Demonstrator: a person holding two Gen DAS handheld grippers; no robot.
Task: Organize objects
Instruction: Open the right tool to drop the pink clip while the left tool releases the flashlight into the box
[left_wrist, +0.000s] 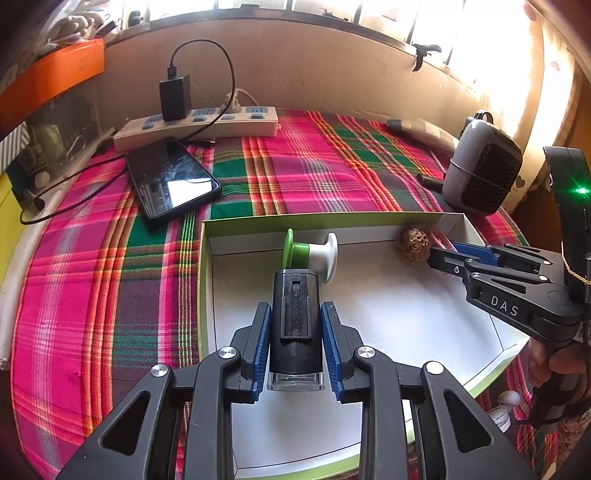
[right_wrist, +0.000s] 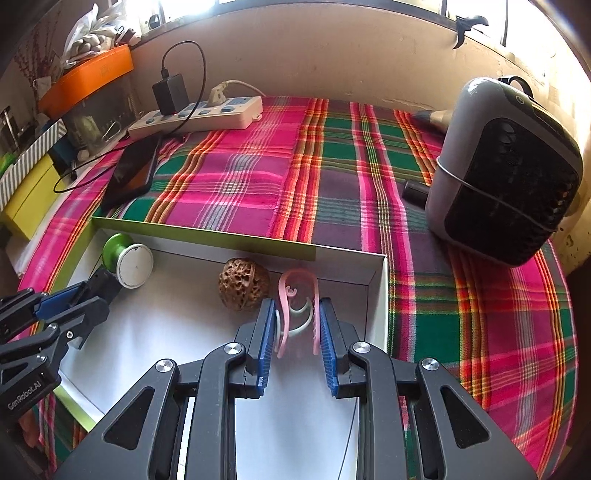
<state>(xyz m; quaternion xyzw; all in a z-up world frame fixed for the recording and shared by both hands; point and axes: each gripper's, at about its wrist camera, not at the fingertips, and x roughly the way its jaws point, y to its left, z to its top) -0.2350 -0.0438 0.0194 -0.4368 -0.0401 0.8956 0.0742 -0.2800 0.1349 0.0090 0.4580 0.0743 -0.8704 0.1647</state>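
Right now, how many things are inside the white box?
4. A green-and-white spool lies by the far-left wall, a walnut at the middle, a pink clip between the right tool's fingers, and a black stamp in the left tool.

One box (left_wrist: 207, 280), spool (left_wrist: 310, 254), walnut (right_wrist: 242, 282), clip (right_wrist: 297, 310), phone (left_wrist: 171, 177).

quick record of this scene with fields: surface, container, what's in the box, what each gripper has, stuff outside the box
surface: plaid cloth
container: open white box with green outer sides
in box: green and white spool, walnut, pink clip
left gripper: shut on a black cylindrical object, over the box
right gripper: pads on either side of the pink clip, at the box's far right corner
outside box: phone, power strip with black charger, grey speaker-like device
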